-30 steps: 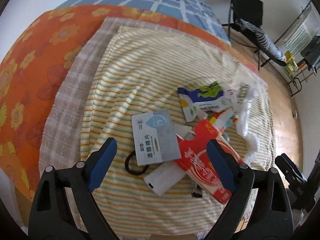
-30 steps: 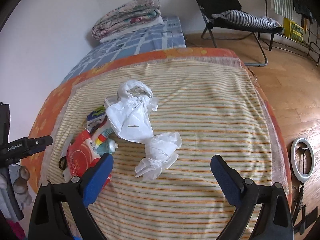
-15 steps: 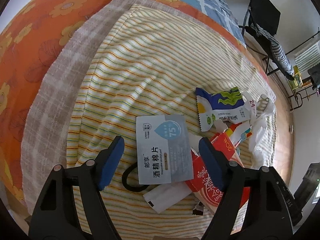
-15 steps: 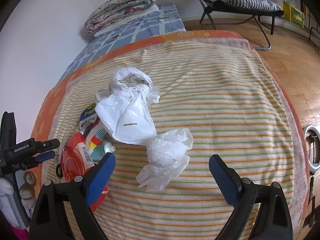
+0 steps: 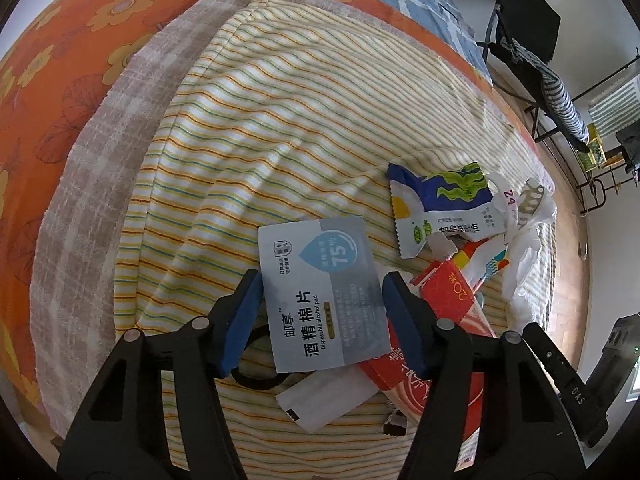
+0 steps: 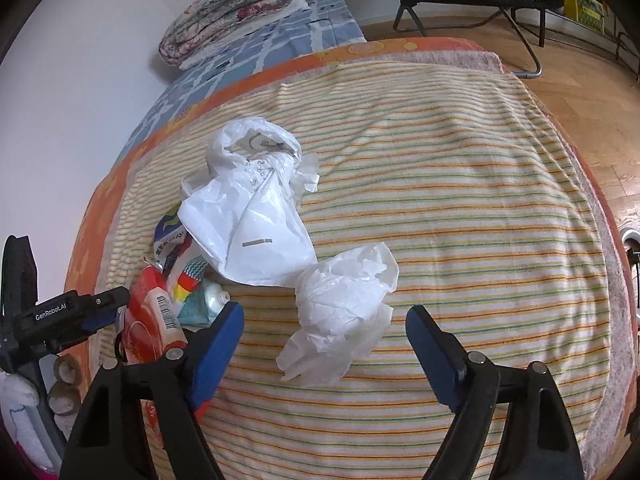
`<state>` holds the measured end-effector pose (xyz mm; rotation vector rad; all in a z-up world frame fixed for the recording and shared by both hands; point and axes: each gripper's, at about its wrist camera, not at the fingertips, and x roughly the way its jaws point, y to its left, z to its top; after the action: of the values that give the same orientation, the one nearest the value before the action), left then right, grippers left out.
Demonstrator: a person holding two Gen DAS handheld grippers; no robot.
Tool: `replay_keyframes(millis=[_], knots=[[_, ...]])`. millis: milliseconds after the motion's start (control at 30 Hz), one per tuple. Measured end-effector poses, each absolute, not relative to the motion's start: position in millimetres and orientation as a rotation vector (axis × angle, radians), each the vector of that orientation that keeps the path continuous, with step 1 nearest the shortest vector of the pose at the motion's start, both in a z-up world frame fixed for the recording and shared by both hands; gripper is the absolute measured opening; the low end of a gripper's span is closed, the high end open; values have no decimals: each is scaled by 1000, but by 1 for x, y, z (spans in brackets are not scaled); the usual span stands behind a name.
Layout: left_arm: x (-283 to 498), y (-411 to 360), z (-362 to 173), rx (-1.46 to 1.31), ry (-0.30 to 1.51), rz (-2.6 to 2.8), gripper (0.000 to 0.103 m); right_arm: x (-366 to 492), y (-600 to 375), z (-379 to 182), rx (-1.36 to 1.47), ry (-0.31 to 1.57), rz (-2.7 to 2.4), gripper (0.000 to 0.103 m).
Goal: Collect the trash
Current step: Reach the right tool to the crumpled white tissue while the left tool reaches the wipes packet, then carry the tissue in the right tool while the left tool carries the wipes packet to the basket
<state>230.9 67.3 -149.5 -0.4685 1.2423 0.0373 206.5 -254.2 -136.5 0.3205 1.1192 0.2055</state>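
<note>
left gripper (image 5: 322,312) released, astride grey alcohol-pad sachet (image 5: 322,294) | right gripper (image 6: 324,342) released behind crumpled white tissue (image 6: 342,312) | nothing collected yet

Grey-blue alcohol pad sachet (image 5: 324,292), red carton (image 5: 448,320), blue-green-white snack wrapper (image 5: 440,208), white plastic bag (image 6: 256,236); yellow-striped blanket (image 6: 460,200) over an orange floral sheet (image 5: 60,60).

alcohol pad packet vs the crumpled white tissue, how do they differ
The alcohol pad packet lies flat, grey-blue and printed; the crumpled white tissue is bunched up and blank. The packet sits between the left gripper fingers, the tissue ahead of the open right gripper. Both rest on the striped blanket.
</note>
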Motion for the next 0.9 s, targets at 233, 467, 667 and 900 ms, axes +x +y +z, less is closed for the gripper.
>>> replay_keyframes(millis=[233,467,667,900], knots=[[229,70,-150,-469,1236,41,64,209,-254,-145,354,1146,201,78],[228,68,-143,-450,1216,33,63,210,-251,-150,379,1167,230,57],[224,70,-141,-452,1209,32,63,208,-253,-151,412,1163,247,32],[219,76,-133,-452,1187,33,62,201,-251,-136,375,1107,254,23]])
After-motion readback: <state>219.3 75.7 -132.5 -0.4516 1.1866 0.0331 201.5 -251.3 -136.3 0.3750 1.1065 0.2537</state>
